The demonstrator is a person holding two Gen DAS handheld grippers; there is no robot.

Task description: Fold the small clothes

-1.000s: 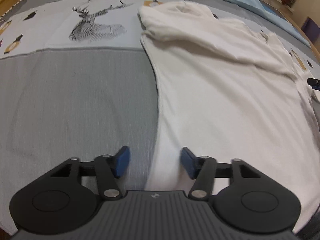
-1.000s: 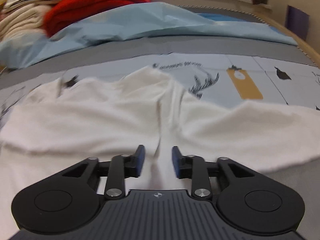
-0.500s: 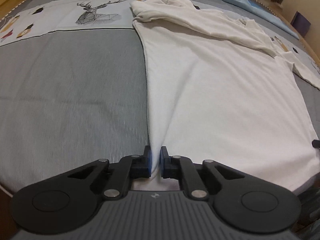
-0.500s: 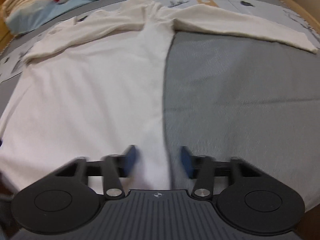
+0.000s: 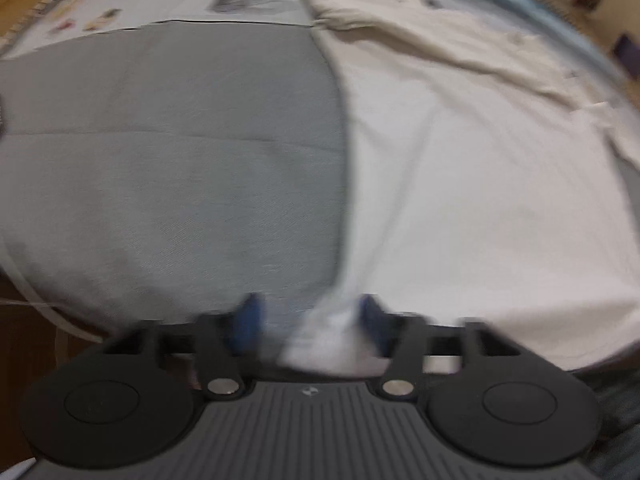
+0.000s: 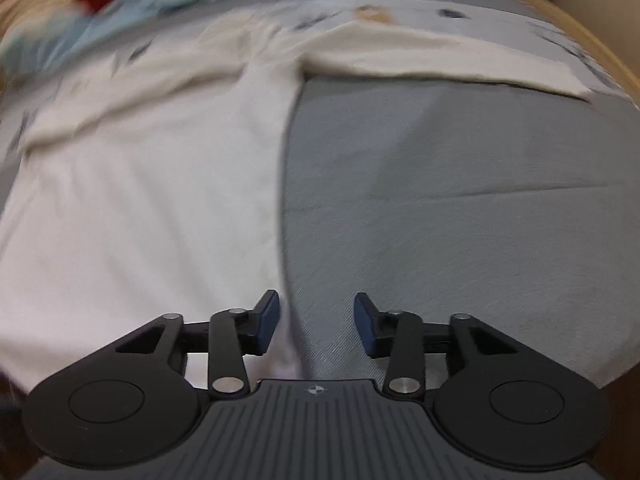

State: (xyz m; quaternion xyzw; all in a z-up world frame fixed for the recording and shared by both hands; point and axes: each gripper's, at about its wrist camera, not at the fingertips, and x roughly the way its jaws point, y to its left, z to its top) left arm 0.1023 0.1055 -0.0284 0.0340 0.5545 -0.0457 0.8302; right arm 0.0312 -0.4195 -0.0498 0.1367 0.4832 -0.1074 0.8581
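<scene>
Your shirt (image 5: 480,184) lies spread flat on the bed (image 5: 172,168), white on the grey cover, with its sleeves stretched out at the far end near the printed band of the bedding.

In the left wrist view, your left gripper (image 5: 308,320) sits low at the near left corner of the shirt. Its fingers (image 5: 248,322) stand apart, and a bunched bit of the shirt's corner sits in the gap between them, closer to the right finger. The picture is blurred, so you cannot tell whether cloth touches either pad. The shirt's left edge runs straight away from that gap, with bare grey cover to its left.

In the right wrist view, your right gripper (image 6: 316,320) sits low at the shirt's (image 6: 140,200) other near corner. Its fingers (image 6: 266,322) are wide apart. The shirt's right edge passes just beside the left finger, and a narrow strip of cloth lies inside the gap; the rest of the gap shows grey bed (image 6: 460,208). The right finger is over bare cover, clear of the cloth.

Both grippers point forward along the bed, level and roughly parallel to the shirt's side edges.
</scene>
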